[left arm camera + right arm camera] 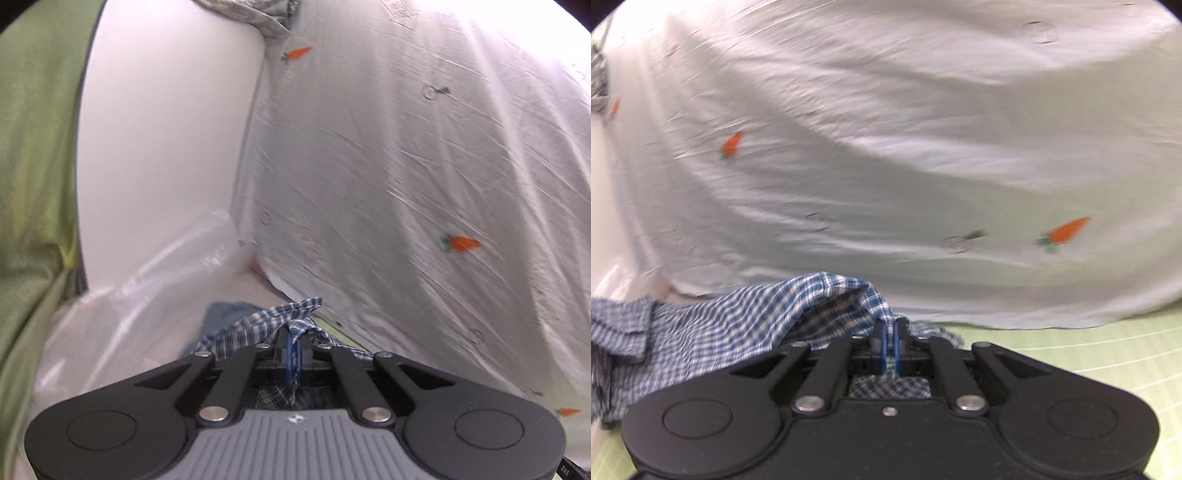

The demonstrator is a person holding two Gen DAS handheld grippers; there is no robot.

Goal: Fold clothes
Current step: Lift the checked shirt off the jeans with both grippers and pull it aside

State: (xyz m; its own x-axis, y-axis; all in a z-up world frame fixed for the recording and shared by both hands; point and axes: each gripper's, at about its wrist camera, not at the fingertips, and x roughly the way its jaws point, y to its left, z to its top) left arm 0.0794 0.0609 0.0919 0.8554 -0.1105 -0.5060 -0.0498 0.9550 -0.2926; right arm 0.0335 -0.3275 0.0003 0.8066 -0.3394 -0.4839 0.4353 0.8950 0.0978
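Both hand-held grippers pinching checked shirt (pixel 746 314) edges

The blue and white checked cloth (pixel 746 314) runs off the left edge of the right wrist view, so its full shape cannot be told. Part of it is tucked behind the black right gripper (pixel 889 345). In the left wrist view, the black left gripper (pixel 293 349) hides most of the same cloth. The white sheet with small orange carrots (pixel 886 147) is blurry, and its little grey drawings are too fuzzy to tell.
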